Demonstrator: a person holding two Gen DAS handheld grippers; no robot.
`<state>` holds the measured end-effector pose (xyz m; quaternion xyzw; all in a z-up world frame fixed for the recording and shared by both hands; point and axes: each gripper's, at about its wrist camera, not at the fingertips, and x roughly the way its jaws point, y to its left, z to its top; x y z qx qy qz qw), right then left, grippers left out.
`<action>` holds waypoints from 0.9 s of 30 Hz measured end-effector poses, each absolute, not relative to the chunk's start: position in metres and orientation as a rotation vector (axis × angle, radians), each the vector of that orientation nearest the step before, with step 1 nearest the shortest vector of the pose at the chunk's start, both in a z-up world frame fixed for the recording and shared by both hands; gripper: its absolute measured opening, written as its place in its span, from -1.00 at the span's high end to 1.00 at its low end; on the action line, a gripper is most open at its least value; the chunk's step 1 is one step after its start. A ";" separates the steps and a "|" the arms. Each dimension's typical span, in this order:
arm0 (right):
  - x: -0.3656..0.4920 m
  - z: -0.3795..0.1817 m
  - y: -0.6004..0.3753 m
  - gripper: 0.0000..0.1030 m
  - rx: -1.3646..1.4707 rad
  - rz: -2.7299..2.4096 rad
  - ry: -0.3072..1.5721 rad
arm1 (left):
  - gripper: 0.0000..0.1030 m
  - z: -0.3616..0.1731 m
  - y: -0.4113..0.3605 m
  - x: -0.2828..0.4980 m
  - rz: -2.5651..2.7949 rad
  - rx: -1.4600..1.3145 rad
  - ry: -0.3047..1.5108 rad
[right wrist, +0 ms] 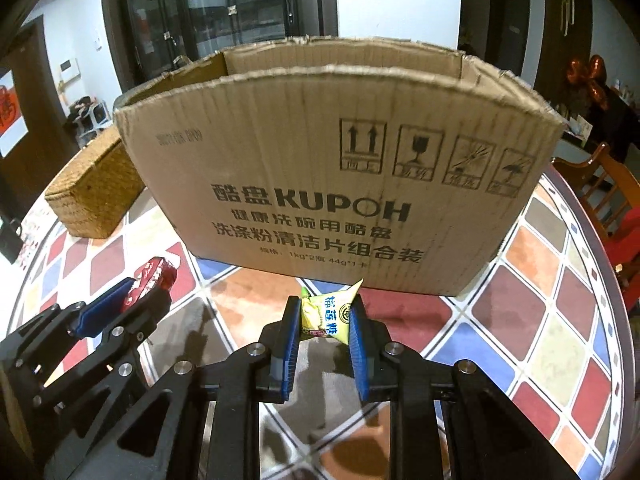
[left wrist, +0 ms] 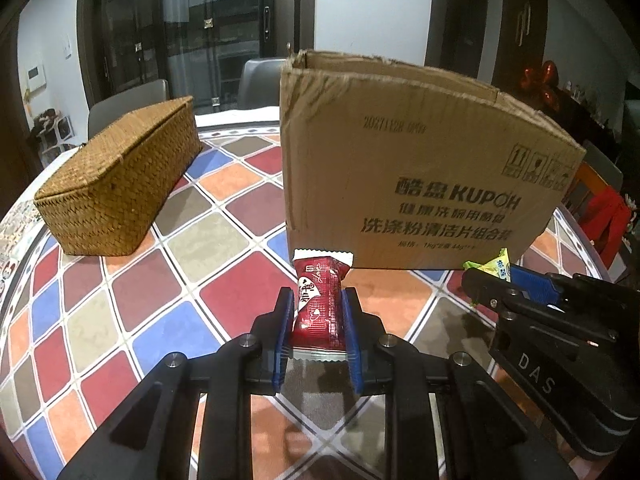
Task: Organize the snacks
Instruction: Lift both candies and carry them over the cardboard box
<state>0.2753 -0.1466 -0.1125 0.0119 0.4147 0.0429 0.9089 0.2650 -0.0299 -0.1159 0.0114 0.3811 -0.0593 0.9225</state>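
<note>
My left gripper (left wrist: 318,300) is shut on a red wrapped candy (left wrist: 320,304), held above the table just in front of the open cardboard box (left wrist: 400,152). My right gripper (right wrist: 325,308) is shut on a yellow-green wrapped candy (right wrist: 326,314), also just in front of the box (right wrist: 332,160). The right gripper shows in the left wrist view (left wrist: 496,280) at the right with the yellow candy (left wrist: 496,266). The left gripper shows in the right wrist view (right wrist: 136,292) at the left with the red candy (right wrist: 154,276). The inside of the box is hidden.
A closed woven wicker box (left wrist: 120,188) lies left of the cardboard box on the table with its coloured diamond-tile cloth (left wrist: 200,240). Grey chairs (left wrist: 128,104) stand behind the table. A wooden chair with red cloth (right wrist: 616,208) is at the right edge.
</note>
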 end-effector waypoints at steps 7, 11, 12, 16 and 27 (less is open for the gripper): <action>0.257 -0.091 -0.157 0.53 0.037 0.089 0.824 | 0.52 -0.100 -0.031 0.255 -0.132 0.024 0.764; 0.249 -0.078 -0.160 0.53 0.036 0.089 0.801 | 0.52 -0.089 -0.033 0.251 -0.142 0.025 0.754; 0.246 -0.074 -0.161 0.53 0.036 0.088 0.794 | 0.52 -0.086 -0.033 0.250 -0.144 0.024 0.750; 0.238 -0.060 -0.164 0.53 0.042 0.086 0.769 | 0.52 -0.075 -0.034 0.246 -0.152 0.019 0.734; 0.228 -0.027 -0.165 0.53 0.047 0.087 0.702 | 0.52 -0.042 -0.036 0.243 -0.175 0.017 0.692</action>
